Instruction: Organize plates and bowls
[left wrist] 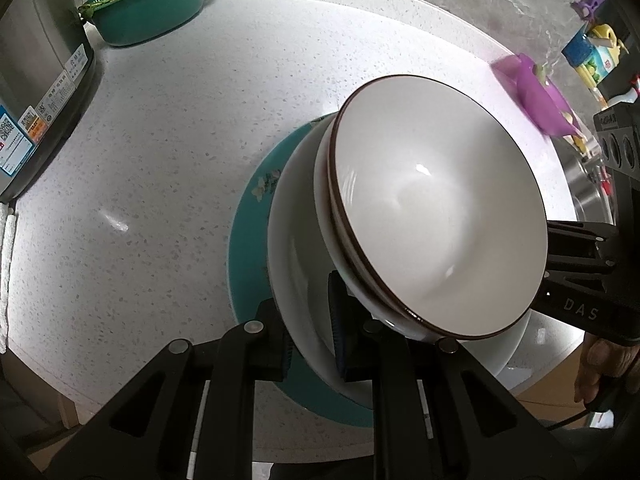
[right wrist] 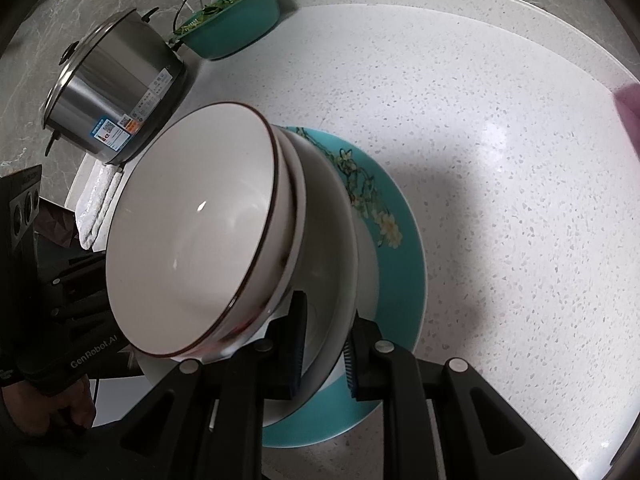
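Both grippers are clamping opposite rims of the white plate (left wrist: pixel 298 280), left gripper (left wrist: pixel 310 334) and right gripper (right wrist: pixel 324 346) each pinching it between their jaws, probably so the nested brown-rimmed bowls (left wrist: pixel 436 208) ride steady above the teal plate (left wrist: pixel 248 240). Only the right wrist view is showing the whole rice cooker (right wrist: pixel 116 96) beyond the jaws; the left is catching a purple bowl (left wrist: pixel 540 96).
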Tool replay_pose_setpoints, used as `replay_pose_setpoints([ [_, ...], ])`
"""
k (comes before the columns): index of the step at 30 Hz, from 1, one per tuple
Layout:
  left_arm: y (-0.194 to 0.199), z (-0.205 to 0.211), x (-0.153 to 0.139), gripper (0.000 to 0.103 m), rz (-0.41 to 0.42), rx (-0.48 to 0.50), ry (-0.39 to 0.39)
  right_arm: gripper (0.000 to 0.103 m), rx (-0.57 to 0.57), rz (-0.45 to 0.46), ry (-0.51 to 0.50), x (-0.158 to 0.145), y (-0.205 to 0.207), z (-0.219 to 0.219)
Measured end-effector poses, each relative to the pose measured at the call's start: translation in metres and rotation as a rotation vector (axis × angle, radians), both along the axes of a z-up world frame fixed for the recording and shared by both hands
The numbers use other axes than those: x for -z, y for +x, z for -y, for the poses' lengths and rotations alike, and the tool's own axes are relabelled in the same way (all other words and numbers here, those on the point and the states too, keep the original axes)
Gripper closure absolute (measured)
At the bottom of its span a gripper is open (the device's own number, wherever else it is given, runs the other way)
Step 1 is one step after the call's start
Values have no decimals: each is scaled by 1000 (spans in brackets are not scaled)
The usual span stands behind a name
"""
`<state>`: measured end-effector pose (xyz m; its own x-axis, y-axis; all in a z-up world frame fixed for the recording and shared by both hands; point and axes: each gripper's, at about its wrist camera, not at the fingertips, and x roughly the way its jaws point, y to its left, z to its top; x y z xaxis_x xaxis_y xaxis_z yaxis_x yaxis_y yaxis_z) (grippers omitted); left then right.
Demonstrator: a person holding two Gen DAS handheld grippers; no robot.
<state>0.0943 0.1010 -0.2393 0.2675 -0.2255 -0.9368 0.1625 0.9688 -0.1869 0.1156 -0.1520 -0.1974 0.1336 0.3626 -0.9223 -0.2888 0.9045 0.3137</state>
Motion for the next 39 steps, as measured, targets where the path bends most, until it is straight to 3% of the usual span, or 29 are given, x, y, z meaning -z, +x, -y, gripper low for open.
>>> replay_pose_setpoints([
  [3,-4,-3,-3,85,9,0,-8,81,4,9,-4,-1,-1,-2],
  [9,-19,-13,-18,58,27,14,-30,69,42,37,-15,-15,-9,6],
  [10,-24,-16,-25,45,38,18,-28,63,52,41,-17,-18,-11,8],
  [12,-31,-21,-36,39,58,22,-27,51,78,53,-16,-27,-17,16],
  [14,-38,-27,-52,24,88,20,-55,38,109,69,-24,-37,-24,23],
  [15,-41,-30,-58,11,106,17,-62,30,129,77,-13,-44,-29,28],
  [16,-44,-32,-68,0,135,12,-59,17,151,87,-5,-50,-33,32],
  [19,-50,-33,-85,0,196,2,-32,0,218,132,22,-72,-47,45],
  [25,-72,-20,-112,0,283,-29,-1,0,212,198,-6,-97,-64,50],
  [32,-110,26,-129,0,289,-133,29,0,163,251,18,-109,-76,55],
  [39,-144,69,-140,0,262,-256,153,0,151,320,23,-128,-100,82],
])
